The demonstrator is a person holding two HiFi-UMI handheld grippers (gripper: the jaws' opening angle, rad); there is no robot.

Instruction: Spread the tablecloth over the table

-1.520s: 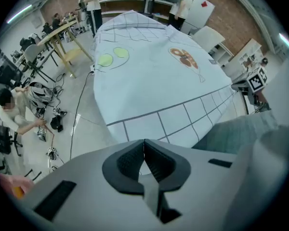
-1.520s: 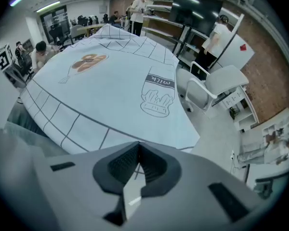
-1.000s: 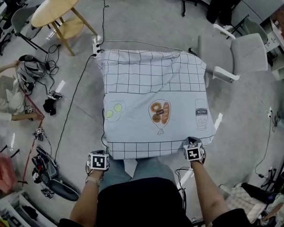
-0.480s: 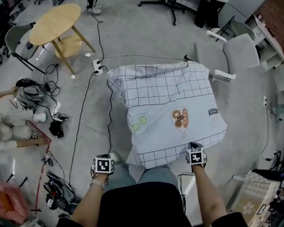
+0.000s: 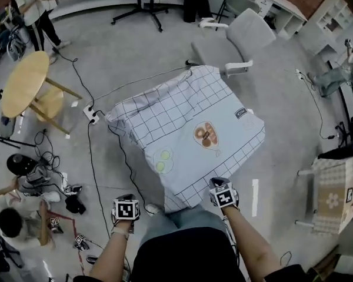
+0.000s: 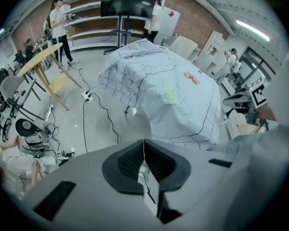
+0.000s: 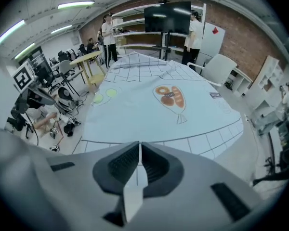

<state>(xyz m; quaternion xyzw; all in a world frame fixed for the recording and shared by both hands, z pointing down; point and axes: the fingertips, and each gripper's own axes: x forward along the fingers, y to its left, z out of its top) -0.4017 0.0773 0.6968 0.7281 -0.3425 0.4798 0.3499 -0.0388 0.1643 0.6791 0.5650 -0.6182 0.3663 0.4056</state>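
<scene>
The pale blue tablecloth (image 5: 188, 134) with a black grid border and food drawings covers the table and hangs down its sides. My left gripper (image 5: 125, 210) is at the lower left, beside the cloth's near corner. In the left gripper view its jaws (image 6: 144, 165) are shut on a strip of white cloth with a black line. My right gripper (image 5: 223, 195) is at the cloth's near edge. In the right gripper view its jaws (image 7: 138, 165) are shut on the hem, and the tablecloth (image 7: 154, 109) stretches away flat.
A round wooden table (image 5: 23, 84) stands at the left and a grey chair (image 5: 241, 37) beyond the table. Cables and a power strip (image 5: 91, 115) lie on the floor to the left. A person (image 5: 12, 225) crouches at the lower left. A small side table (image 5: 332, 192) is at the right.
The head view has swung round, so the covered table now lies diagonally. Both grippers have moved sideways along with it and stay shut on the cloth's near edge.
</scene>
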